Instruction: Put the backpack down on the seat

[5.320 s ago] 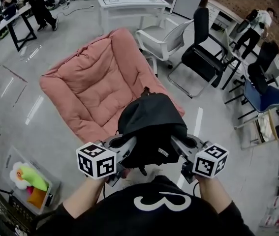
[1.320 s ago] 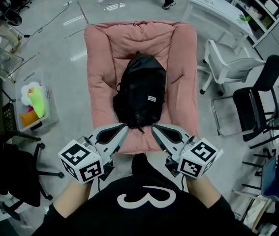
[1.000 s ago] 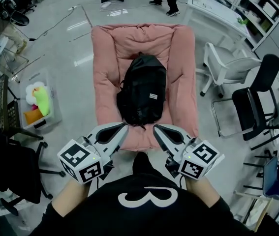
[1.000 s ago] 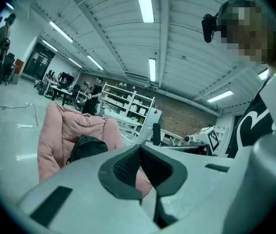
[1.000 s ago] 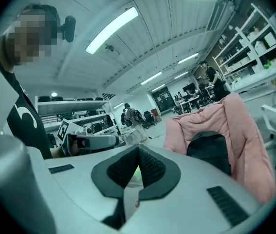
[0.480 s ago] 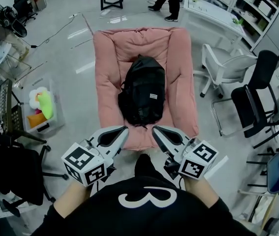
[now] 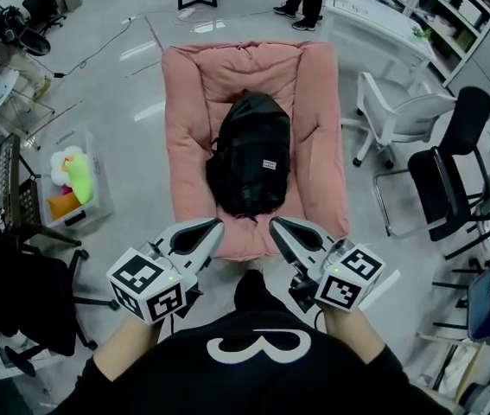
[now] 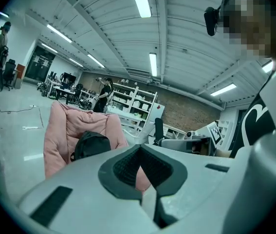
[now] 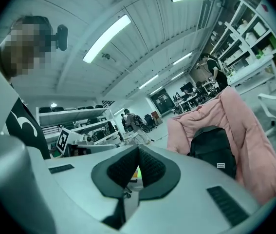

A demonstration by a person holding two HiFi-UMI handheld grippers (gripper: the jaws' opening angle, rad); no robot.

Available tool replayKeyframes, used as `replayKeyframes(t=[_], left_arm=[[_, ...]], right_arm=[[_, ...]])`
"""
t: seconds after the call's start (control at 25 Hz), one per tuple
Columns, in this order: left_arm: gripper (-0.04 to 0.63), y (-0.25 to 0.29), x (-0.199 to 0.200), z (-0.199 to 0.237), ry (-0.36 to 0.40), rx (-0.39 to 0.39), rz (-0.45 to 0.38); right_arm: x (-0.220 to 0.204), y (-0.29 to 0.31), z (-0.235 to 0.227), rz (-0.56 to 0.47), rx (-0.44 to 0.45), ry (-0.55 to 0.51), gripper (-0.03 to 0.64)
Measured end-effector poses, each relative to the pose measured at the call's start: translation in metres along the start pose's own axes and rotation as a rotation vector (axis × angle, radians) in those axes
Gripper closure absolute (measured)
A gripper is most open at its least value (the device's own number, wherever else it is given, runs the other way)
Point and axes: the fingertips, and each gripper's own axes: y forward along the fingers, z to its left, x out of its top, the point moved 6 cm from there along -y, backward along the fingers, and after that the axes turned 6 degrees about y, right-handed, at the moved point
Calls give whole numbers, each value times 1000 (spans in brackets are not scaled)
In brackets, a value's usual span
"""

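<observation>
Squarely ahead, a pink padded seat [image 7: 191, 119] is spread on the grey floor [image 7: 124, 76], and every other place is given from it. On the middle of the seat a black backpack [image 7: 249, 150] is laid flat, its small white label turned up, with pink padding seen all round it. Far to the right of the seat a black chair [image 7: 452, 175] is stood, and nearer the seat's right side a white office chair [image 7: 400, 115]. To the left of the seat a clear bin [image 7: 63, 219] is set, with a green plush toy [image 7: 79, 180] in it. At the near edge of the seat the left gripper [image 7: 213, 227] and the right gripper [image 7: 276, 226] are held side by side, clear of the backpack; both pairs of jaws are pressed together with nothing gripped between them
</observation>
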Motion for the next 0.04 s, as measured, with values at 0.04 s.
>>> replayKeyframes(t=[0.04], left_arm=[[589, 2, 1, 1, -2, 0, 0]], right_arm=[[3, 2, -2, 0, 4, 3, 614]])
